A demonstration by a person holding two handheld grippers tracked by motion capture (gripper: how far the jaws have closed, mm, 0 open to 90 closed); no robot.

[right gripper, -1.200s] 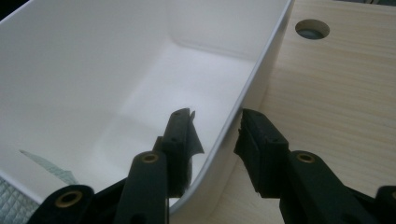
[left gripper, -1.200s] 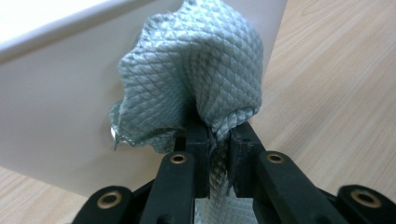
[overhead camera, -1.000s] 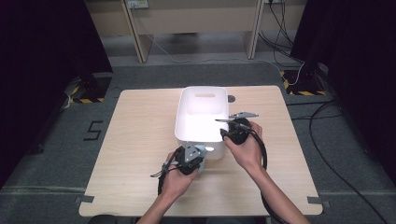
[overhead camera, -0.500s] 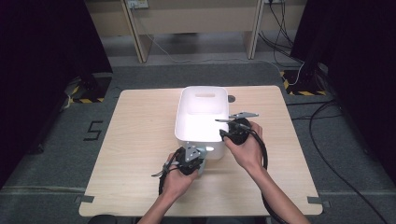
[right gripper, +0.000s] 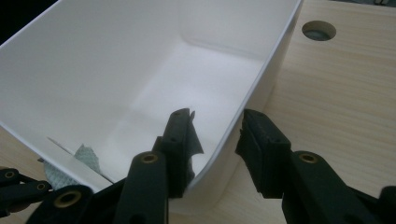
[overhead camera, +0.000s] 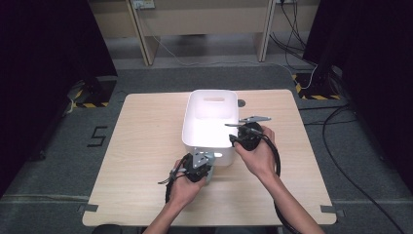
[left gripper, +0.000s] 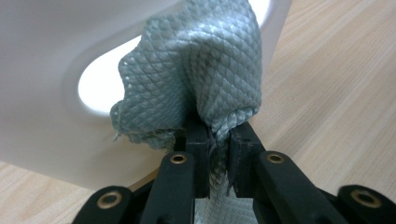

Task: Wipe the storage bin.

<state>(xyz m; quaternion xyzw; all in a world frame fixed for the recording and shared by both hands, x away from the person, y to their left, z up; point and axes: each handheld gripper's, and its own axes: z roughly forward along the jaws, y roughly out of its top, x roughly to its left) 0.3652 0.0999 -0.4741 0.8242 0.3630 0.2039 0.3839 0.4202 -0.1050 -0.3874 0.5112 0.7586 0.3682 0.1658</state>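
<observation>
Between left gripper point(left gripper: 218, 149) fingers point(left gripper: 196, 140): grey cloth point(left gripper: 201, 70).

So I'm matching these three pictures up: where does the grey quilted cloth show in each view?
High view: the grey quilted cloth is a pale scrap at the left gripper, by the bin's near end.
Left gripper view: cloth centre, pinched between the jaws, against the handle hole.
Right gripper view: cloth bottom left, poking through the wall.
Shared landmark: the white plastic bin.

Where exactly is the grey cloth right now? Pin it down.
The grey cloth is pinched in the left hand-held gripper, pressed against the handle cutout of the white bin at its near end wall.
</observation>
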